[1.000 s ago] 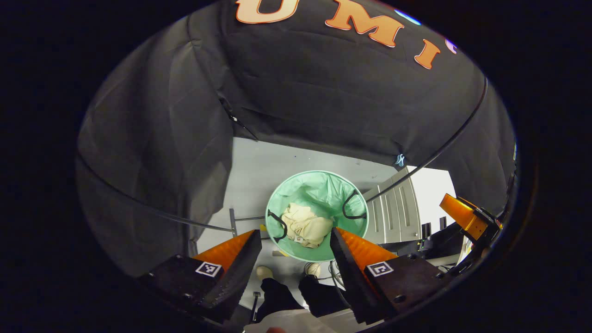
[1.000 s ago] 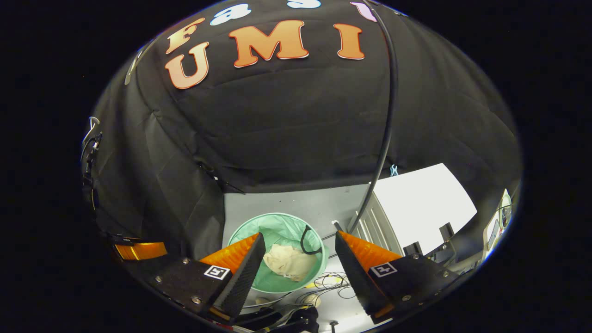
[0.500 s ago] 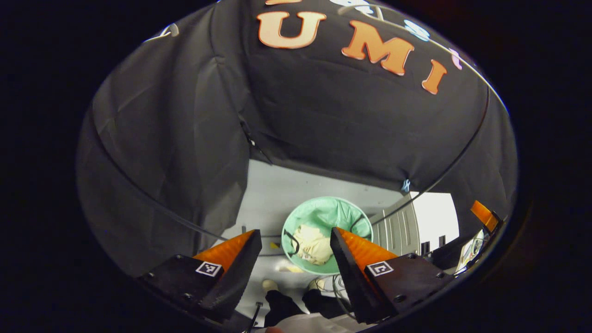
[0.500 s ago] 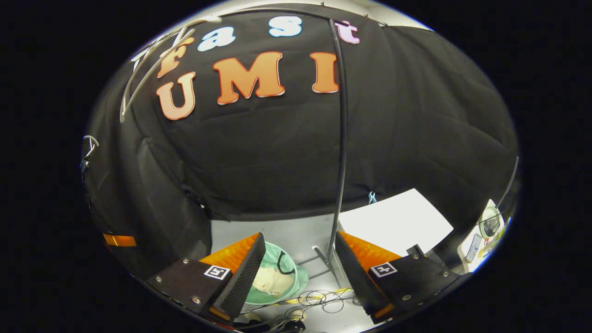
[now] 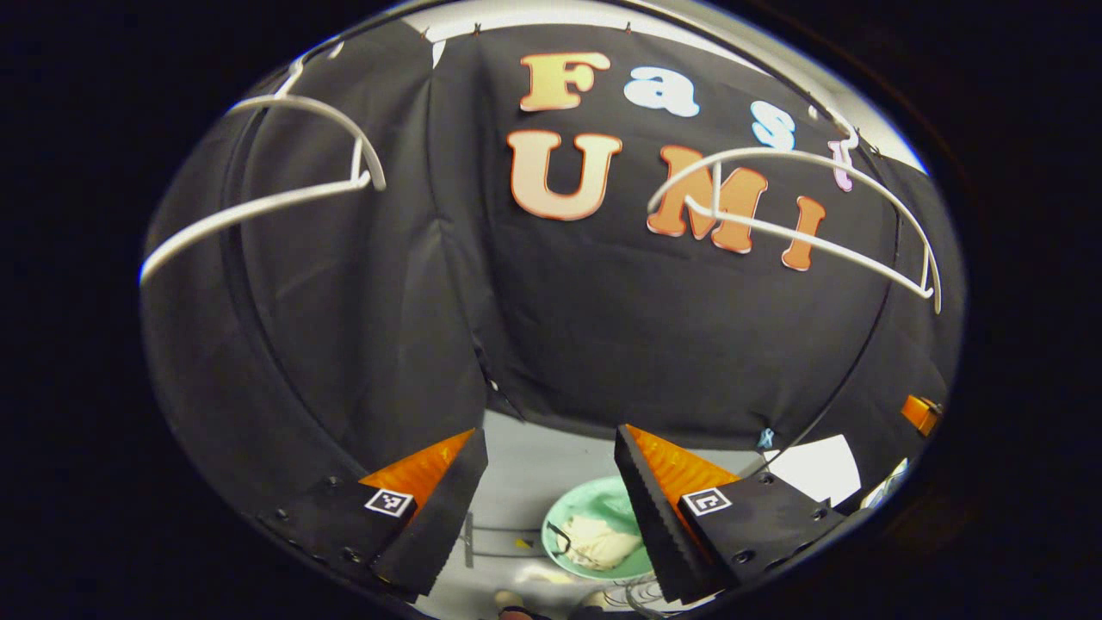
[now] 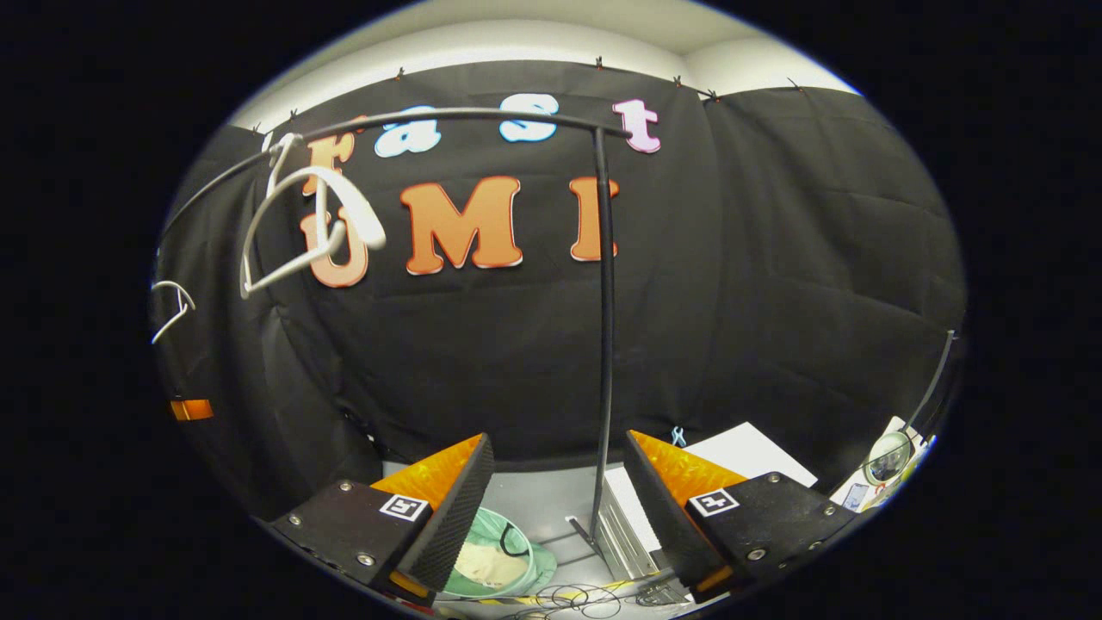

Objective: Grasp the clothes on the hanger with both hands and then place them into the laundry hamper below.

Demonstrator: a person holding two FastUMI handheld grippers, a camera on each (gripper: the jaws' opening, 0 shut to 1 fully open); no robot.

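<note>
Lying in the laundry hamper (image 5: 603,517), a pale green round tub on the grey floor (image 5: 525,469), the cream clothes (image 5: 600,544) form a crumpled heap against its lining. In the left gripper view the left gripper (image 5: 547,478) hangs high above the hamper with its jaws wide and nothing between them; the hamper sits far below, seen through the gap between the orange fingers (image 5: 667,469). Two bare white hangers (image 5: 801,232) hang well above the hamper, up against the black cloth wall. In the right gripper view the right gripper (image 6: 558,482) also has its jaws wide and empty, and the hamper (image 6: 499,564) with the clothes (image 6: 482,567) shows low beside its left finger. A black rack pole (image 6: 603,344) rises just beside the hamper to a top rail, where a white hanger (image 6: 301,215) hangs. A white cabinet (image 6: 637,525) stands on the far side of the pole from the hamper.
</note>
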